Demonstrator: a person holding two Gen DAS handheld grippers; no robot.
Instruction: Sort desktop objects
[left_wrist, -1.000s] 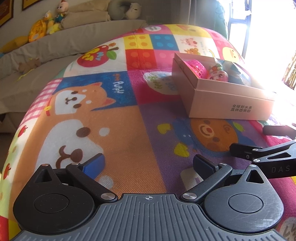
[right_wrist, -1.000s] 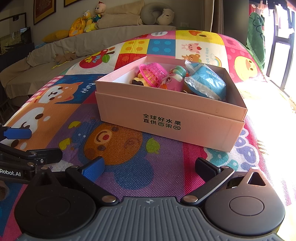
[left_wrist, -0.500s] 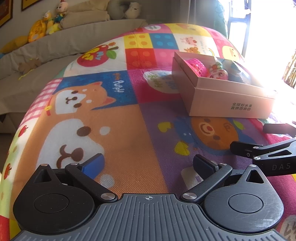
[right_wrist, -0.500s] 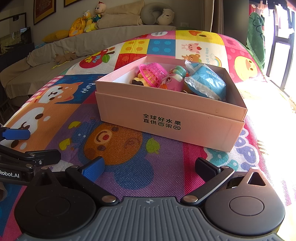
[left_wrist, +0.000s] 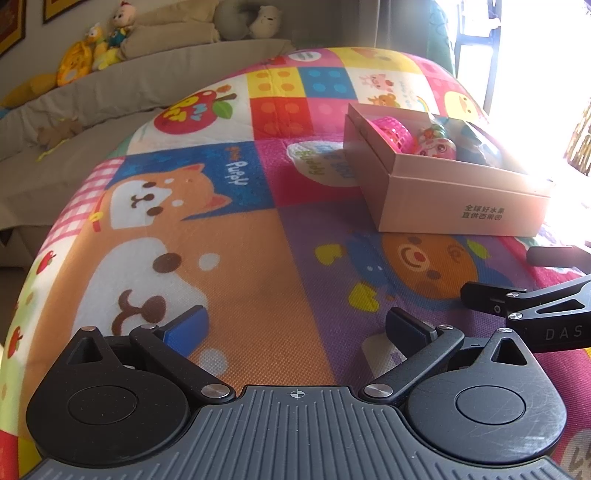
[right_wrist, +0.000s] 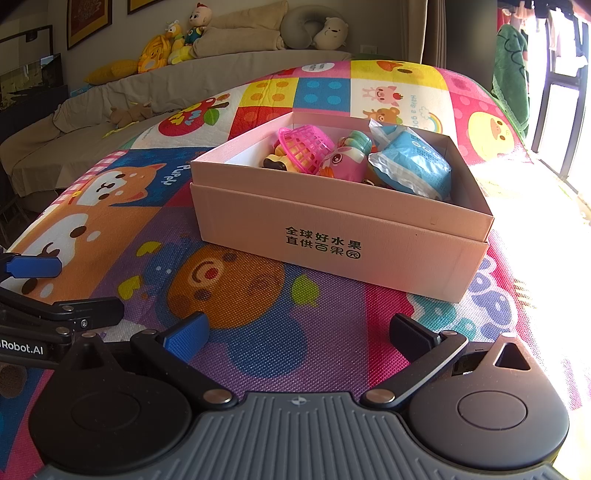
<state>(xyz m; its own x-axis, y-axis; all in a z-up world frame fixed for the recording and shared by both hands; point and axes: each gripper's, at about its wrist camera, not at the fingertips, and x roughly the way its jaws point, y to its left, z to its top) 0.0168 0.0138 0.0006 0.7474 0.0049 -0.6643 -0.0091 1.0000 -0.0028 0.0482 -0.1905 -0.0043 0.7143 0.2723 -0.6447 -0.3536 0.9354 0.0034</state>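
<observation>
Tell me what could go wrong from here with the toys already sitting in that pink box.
1. The blue packet lies tilted on top of the pile in the pink cardboard box, reaching up to about rim level; a bump to the box might tip it out.
2. The left gripper and right gripper are both open and empty, close beside each other, so they could collide on the next move.
3. Window glare washes out the box's right side, hiding anything there.

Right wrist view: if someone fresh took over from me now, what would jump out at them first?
The pink cardboard box sits mid-frame on the bright cartoon play mat, packed with toys: a pink basket at the left, a pale blue packet at the right. Both the right gripper and the left gripper are open and empty, short of the box.
</observation>
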